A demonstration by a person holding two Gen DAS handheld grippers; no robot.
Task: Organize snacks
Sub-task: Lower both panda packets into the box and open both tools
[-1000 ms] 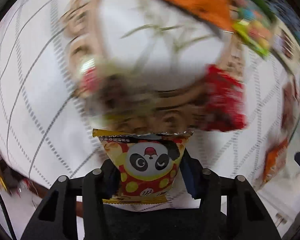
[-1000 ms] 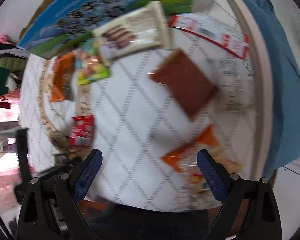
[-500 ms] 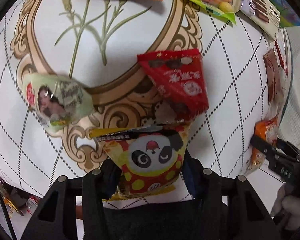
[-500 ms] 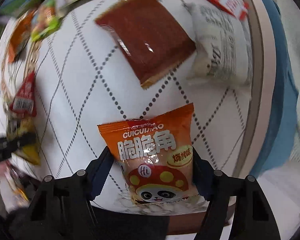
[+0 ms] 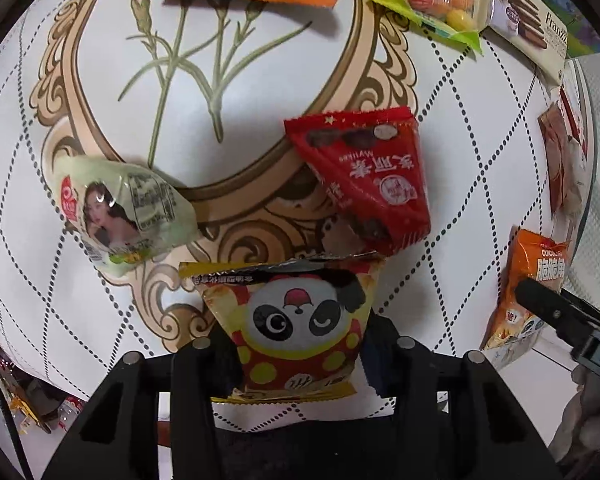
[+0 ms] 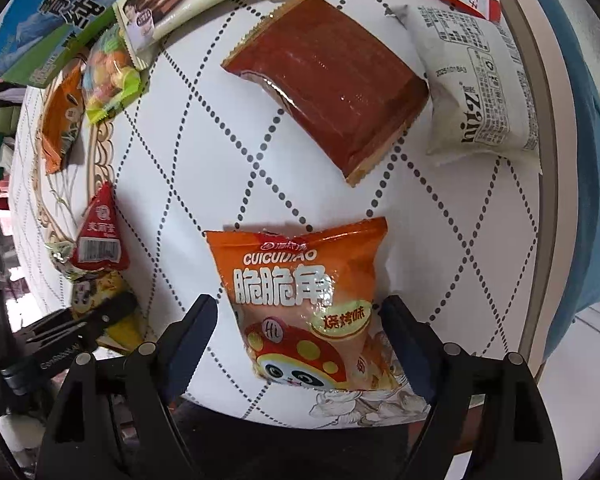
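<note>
**Left tool pinching panda pack, right tool spread around orange pack**

Left tool (image 5: 300, 344) pinches yellow panda snack pack (image 5: 296, 320), held just beside red triangular pack (image 5: 364, 184) and near pale green pack (image 5: 120, 212) on the tabletop (image 5: 40, 280). Right tool (image 6: 300, 320) is spread, 2 fingers straddling orange snack pack (image 6: 304, 292) lying flat near tabletop edge, apparently not gripping it. Brown cake pack (image 6: 332, 80) and white pack (image 6: 476, 88) lie beyond.

The orange snack bag (image 6: 304, 300) reads "CUICUIJIAO". The cream biscuit pack (image 5: 528, 24) reads "Franzz", cut off at its edge. The white pouch (image 6: 476, 92) carries "2025101BA3".
</note>
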